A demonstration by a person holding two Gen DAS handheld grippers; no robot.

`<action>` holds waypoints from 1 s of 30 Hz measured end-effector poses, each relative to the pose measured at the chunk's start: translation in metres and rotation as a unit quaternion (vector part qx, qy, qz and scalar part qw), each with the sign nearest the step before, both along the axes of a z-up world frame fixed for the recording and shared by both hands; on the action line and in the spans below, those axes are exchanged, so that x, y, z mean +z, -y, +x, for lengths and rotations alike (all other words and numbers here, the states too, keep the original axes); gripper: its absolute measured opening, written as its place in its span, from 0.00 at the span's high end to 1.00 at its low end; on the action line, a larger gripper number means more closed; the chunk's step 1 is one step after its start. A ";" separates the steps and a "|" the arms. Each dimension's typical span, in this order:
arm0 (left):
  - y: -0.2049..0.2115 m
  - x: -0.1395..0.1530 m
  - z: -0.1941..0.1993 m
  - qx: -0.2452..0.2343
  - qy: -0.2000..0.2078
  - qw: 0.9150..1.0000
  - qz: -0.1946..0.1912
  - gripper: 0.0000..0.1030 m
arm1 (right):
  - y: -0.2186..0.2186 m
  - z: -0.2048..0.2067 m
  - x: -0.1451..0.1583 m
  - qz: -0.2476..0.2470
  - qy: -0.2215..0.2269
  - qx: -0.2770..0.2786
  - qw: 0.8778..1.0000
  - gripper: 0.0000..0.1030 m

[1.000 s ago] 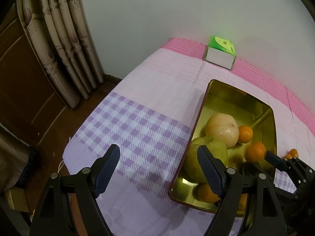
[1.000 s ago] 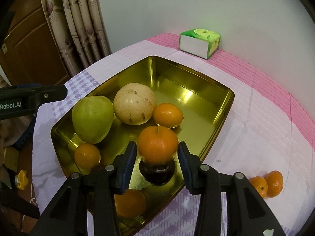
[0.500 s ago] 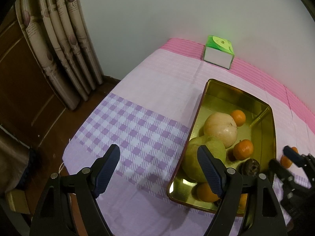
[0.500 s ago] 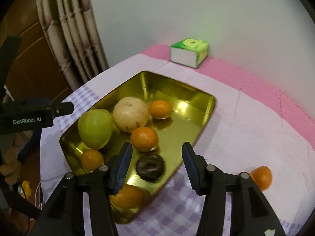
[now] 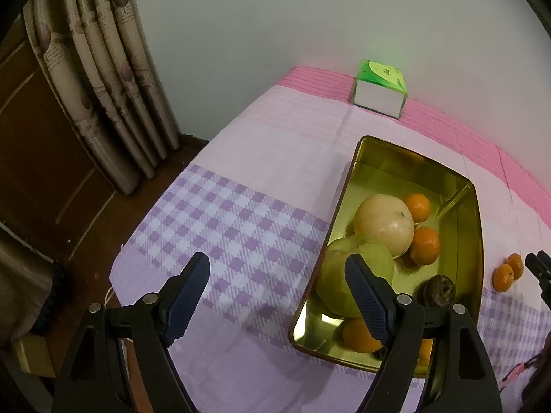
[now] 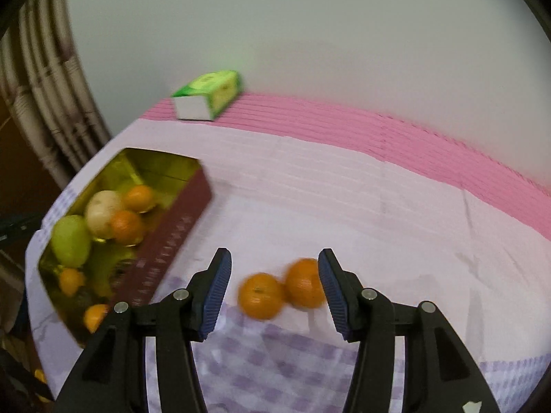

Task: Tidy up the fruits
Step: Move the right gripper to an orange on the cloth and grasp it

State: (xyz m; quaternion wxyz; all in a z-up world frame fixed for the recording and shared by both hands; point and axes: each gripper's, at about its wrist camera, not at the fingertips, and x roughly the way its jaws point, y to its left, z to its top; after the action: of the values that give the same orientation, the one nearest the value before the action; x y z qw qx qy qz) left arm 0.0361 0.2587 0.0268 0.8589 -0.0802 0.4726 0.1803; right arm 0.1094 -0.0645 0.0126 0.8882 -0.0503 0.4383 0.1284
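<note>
A gold tray [image 5: 471, 213] on the table holds a green pear [image 5: 339, 272], a pale round pear [image 5: 384, 225], several oranges [image 5: 425, 244] and a dark fruit [image 5: 437, 287]. It shows blurred in the right wrist view [image 6: 165, 168]. Two oranges [image 6: 261, 296] [image 6: 304, 287] lie on the cloth right of the tray, in front of my open, empty right gripper [image 6: 273, 292]. They also show in the left wrist view [image 5: 508, 272]. My left gripper [image 5: 277, 296] is open and empty, hovering over the tray's near left edge.
A green and white box [image 5: 380, 93] stands at the far edge by the wall, seen also in the right wrist view [image 6: 206, 94]. Curtains [image 5: 103, 79] hang at the left beyond the table's edge. The pink and purple checked cloth [image 5: 227, 220] covers the table.
My right gripper let go of an orange in the tray, opened, and swung right to the two oranges on the cloth. The left gripper barely moved.
</note>
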 end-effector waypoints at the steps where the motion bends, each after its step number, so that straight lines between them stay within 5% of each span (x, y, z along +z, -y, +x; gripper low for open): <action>1: 0.000 0.000 0.000 -0.001 0.000 1.000 0.001 0.21 | 0.005 0.003 -0.002 -0.005 -0.005 -0.009 1.000 0.52; 10: 0.002 0.000 0.001 -0.003 -0.002 1.000 0.001 0.21 | 0.025 0.026 -0.024 0.025 -0.086 -0.077 0.993 0.52; 30: 0.004 -0.002 0.001 -0.004 -0.003 1.000 0.003 0.21 | 0.034 0.047 -0.052 0.118 -0.180 -0.139 0.967 0.61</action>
State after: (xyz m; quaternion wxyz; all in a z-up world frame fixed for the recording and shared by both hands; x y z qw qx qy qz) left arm 0.0373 0.2545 0.0249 0.8583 -0.0751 0.4751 0.1786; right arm 0.1562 -0.0988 -0.0397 0.8034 0.1405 0.5753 0.0617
